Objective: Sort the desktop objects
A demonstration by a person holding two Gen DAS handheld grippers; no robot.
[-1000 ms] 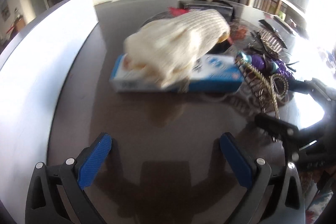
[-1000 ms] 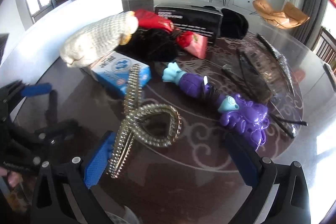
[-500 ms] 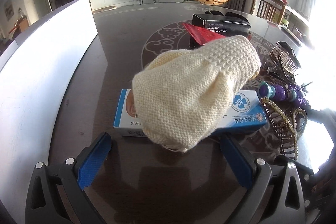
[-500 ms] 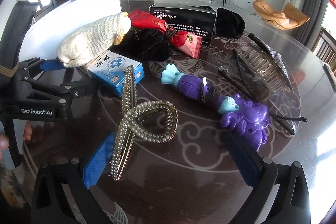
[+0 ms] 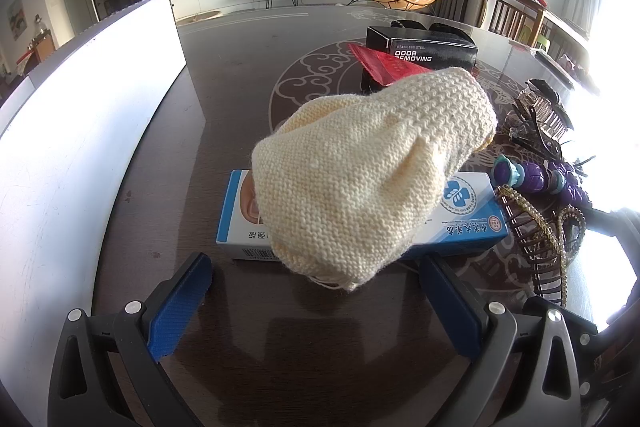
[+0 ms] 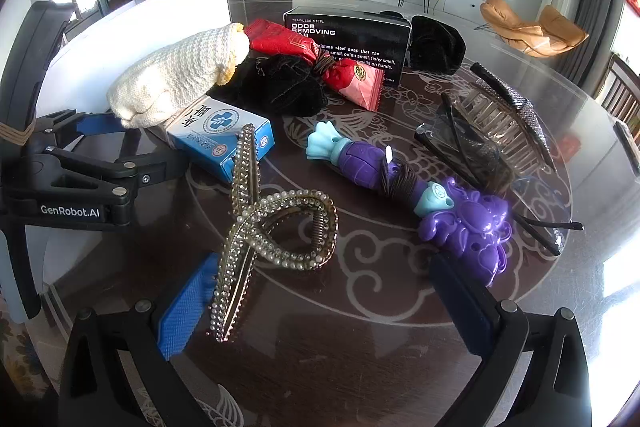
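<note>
A cream knitted hat (image 5: 372, 179) lies over a blue and white box (image 5: 460, 223) on the dark round table (image 5: 240, 115). My left gripper (image 5: 316, 299) is open right in front of the hat, its blue pads either side of the hat's near edge. In the right wrist view the same hat (image 6: 176, 79) and box (image 6: 220, 139) sit at left, with the left gripper (image 6: 108, 143) beside them. My right gripper (image 6: 320, 307) is open; a rhinestone hair claw (image 6: 272, 227) lies between its fingers, against the left pad. A purple toy (image 6: 408, 187) lies to the right.
A black soap box (image 6: 348, 39), a red packet (image 6: 320, 63) and black velvet items (image 6: 280, 87) crowd the far side. A dark comb and clips (image 6: 492, 123) lie at right. A white board (image 5: 80, 131) walls the table's left side.
My left gripper has moved forward to the hat, which now sits close between its pads. The right gripper has barely moved, and the left gripper has come into its view at left.
</note>
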